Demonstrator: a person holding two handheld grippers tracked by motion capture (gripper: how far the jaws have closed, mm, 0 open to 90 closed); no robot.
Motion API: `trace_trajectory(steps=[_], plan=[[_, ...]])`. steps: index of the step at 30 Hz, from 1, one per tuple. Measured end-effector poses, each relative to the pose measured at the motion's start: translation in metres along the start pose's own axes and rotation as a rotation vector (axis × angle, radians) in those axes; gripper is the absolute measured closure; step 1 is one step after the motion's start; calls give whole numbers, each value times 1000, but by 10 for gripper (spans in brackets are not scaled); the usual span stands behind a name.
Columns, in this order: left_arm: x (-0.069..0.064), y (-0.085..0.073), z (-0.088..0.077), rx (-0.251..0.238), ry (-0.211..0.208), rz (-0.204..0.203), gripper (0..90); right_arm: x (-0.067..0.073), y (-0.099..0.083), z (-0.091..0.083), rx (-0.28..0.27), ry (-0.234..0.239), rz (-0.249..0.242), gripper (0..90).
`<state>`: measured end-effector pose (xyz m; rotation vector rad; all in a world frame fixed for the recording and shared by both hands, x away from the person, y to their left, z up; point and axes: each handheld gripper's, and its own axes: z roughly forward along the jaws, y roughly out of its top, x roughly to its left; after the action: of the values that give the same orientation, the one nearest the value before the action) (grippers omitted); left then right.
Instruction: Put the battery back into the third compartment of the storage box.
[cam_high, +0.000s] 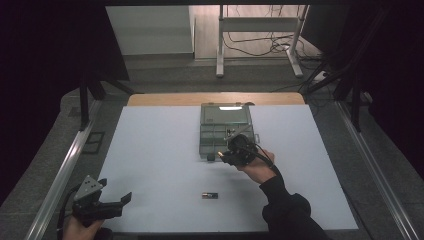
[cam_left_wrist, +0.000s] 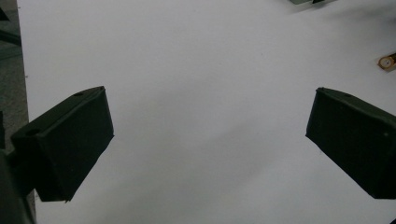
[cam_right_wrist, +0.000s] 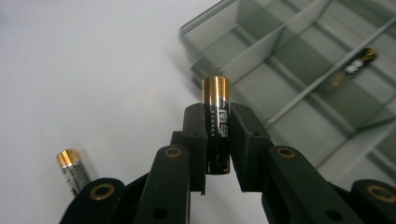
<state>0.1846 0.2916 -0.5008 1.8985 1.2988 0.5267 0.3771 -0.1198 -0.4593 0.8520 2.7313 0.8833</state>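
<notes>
Currently, going by size: my bench (cam_high: 150, 150), white-topped, carries a clear divided box (cam_high: 225, 131) near its far middle, lid open. In the right gripper view the box (cam_right_wrist: 299, 79) shows grey dividers, with one battery lying in a far compartment (cam_right_wrist: 357, 63). My right claw (cam_high: 227, 156) sits at the box's near edge, held by a hand (cam_high: 257, 170), and is clamped on a black battery (cam_right_wrist: 216, 123), gold end up, upright between the jaws. My left claw (cam_high: 117, 202) rests at the bench's near-left corner, jaws spread wide over bare white surface (cam_left_wrist: 210, 116), gripping nothing. A loose battery (cam_high: 210, 195) lies on the bench, near the front edge, well apart from the box.
</notes>
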Motion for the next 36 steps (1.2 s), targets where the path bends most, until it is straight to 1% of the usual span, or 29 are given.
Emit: trace_trajectory(steps=[4,13,29,36], plan=[[0,0,0,0,0,0,12,-9,5,-3,-8,-18,27,764],[0,0,0,-1,0,-1,12,-31,18,-7,-17,-69,66,764],[0,0,0,-1,-1,1,12,-64,32,-3,-13,-150,148,764],[0,0,0,0,-3,4,13,-75,37,4,-6,-178,184,764]])
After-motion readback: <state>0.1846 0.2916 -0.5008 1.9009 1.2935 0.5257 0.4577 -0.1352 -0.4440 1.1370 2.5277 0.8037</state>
